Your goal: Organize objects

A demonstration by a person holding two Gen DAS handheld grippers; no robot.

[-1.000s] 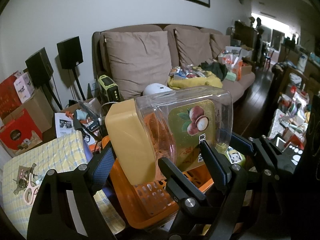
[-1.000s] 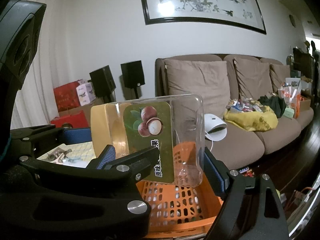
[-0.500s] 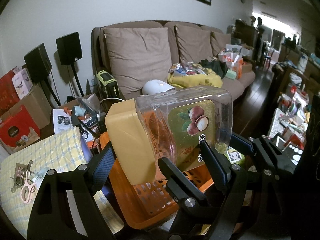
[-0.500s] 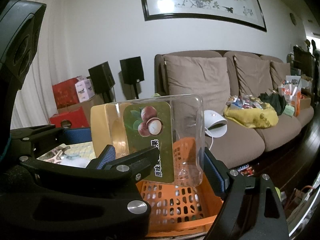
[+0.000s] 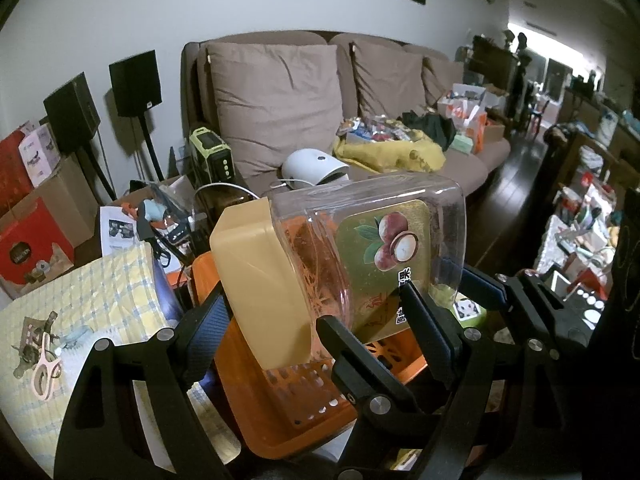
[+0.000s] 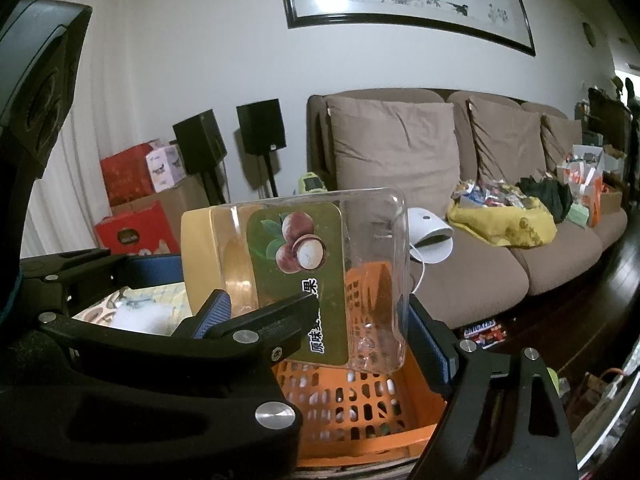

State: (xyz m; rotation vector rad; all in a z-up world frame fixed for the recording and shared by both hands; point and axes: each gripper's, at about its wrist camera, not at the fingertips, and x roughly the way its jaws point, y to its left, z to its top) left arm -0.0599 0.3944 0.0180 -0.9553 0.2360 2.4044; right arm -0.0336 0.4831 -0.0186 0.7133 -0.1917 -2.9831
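Observation:
A clear plastic jar with a tan lid and a green nut label lies on its side in the air, tilted, over an orange perforated basket. My left gripper is shut on its lid end. My right gripper is shut on the clear bottom end of the jar. The fingers of the two grippers interleave along the jar. In the right wrist view the left gripper reaches in from the left above the basket. In the left wrist view the right gripper reaches in from the right.
A yellow checked cloth with small clips lies left of the basket. Behind stand a brown sofa with a white device and a yellow bundle, two black speakers, and red boxes. A cluttered table is at the right.

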